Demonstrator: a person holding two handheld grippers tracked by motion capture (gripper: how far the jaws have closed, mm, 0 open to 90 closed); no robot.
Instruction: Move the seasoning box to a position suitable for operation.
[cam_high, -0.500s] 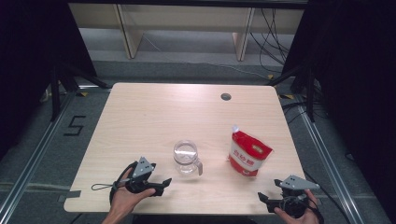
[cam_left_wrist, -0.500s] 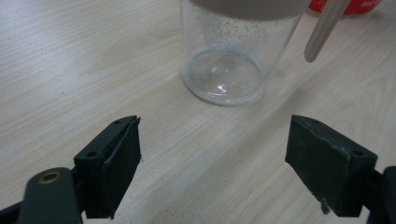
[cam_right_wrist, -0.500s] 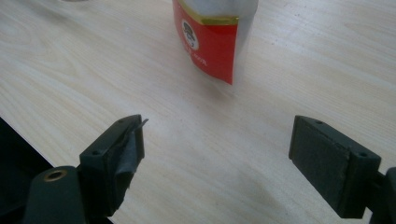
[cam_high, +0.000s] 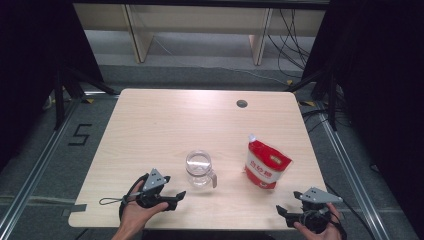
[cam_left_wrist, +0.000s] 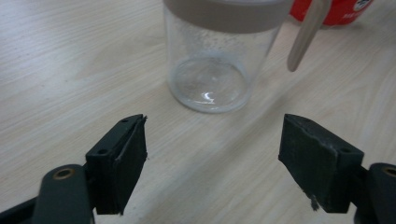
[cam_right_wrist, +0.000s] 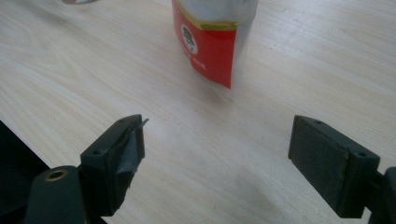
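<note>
A clear glass jar (cam_high: 199, 168) with a grey rim and a side handle stands near the table's front middle; up close the jar (cam_left_wrist: 219, 56) is empty. A red and white pouch (cam_high: 266, 163) with a spout stands to its right, and the same pouch (cam_right_wrist: 212, 39) rises ahead of the right jaws. My left gripper (cam_high: 178, 195), held in a hand at the front left, points at the jar and is open, a short way from it; in its own view the left gripper (cam_left_wrist: 212, 156) has nothing between its jaws. At the front right edge my right gripper (cam_high: 280, 211) is open and empty, with the right gripper (cam_right_wrist: 217, 161) aimed at the pouch.
The light wooden table (cam_high: 165, 125) has a round cable hole (cam_high: 242, 104) at the back right. Black stands and cables flank the table. A floor mark "5" (cam_high: 80, 135) lies to the left.
</note>
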